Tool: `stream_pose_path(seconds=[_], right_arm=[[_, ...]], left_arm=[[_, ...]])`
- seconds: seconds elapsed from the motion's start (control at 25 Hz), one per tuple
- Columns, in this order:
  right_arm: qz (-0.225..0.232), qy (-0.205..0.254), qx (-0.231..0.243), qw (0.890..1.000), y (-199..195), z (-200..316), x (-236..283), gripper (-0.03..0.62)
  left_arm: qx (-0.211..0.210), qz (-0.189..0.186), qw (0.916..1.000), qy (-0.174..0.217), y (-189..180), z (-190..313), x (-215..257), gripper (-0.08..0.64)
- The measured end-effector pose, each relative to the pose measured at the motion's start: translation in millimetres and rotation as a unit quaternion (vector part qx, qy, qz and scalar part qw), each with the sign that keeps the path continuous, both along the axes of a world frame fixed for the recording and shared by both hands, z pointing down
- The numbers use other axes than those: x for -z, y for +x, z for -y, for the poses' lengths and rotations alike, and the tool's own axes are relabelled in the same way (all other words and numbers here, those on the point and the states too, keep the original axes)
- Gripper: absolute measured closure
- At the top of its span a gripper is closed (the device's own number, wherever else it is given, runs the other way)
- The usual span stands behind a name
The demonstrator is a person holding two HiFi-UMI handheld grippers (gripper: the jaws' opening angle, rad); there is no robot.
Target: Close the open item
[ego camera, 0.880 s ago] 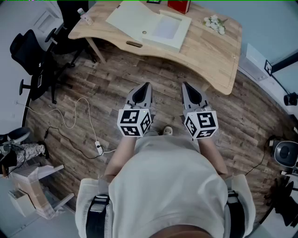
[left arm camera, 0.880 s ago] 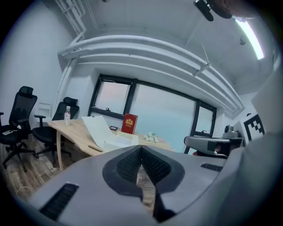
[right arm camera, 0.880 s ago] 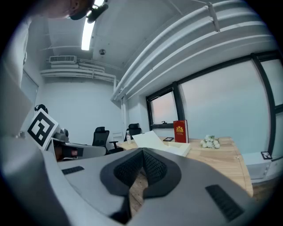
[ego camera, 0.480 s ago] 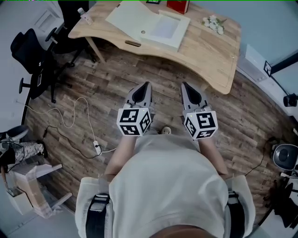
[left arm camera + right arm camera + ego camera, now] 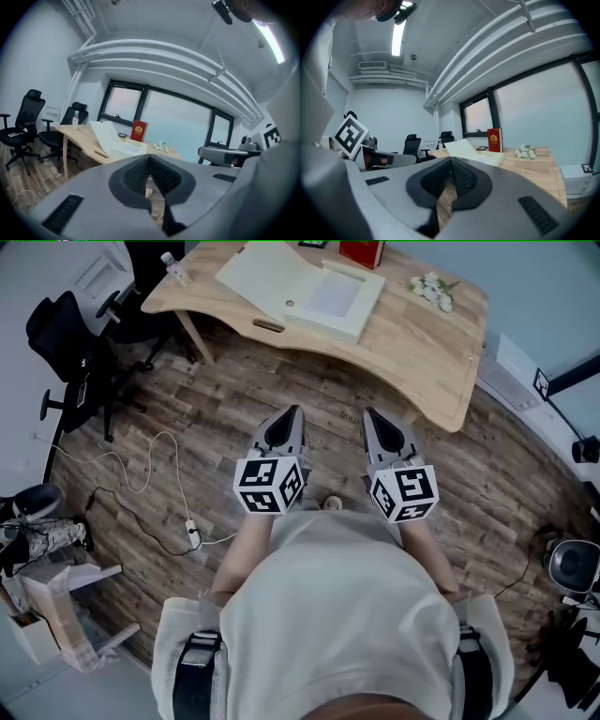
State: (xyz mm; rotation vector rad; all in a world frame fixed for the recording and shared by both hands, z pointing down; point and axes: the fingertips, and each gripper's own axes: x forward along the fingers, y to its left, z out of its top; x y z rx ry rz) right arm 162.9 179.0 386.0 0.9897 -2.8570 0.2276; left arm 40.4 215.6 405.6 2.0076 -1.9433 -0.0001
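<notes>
Grippers hang side by side before the person's body. The left gripper and the right gripper both have their jaws pressed together, pinching nothing. They aim at twelve o'clock, where the open white box lies on the wooden desk, its lid leaning back toward ten o'clock. The box is well apart from them; I judge the person must first step closer.

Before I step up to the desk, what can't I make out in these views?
- Inside of the white box: too small in head view; its front wall hides it in both gripper views.
- The red book: cut off by head view's top edge; cover print too small.
</notes>
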Motion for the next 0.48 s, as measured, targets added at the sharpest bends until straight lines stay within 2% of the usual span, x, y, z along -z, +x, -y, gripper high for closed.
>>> stream_pose_path(seconds=[0.16, 0.36, 0.48], right_arm=[[-0.004, 0.005, 0.003, 1.0, 3.4, -1.5, -0.6, 0.574], [-0.005, 0.004, 0.007, 1.0, 3.9, 0.0, -2.4, 0.574], [-0.007, 0.003, 0.011, 1.0, 1.9, 1.1, -3.1, 0.574]], left_arm=[[0.002, 0.005, 1.0, -0.008, 3.5, -1.7, -1.1, 0.54], [-0.006, -0.012, 0.9998, -0.017, 7.1, -0.4, -1.4, 0.54], [-0.006, -0.011, 0.9997, -0.019, 7.8, 0.2, 1.2, 0.54]])
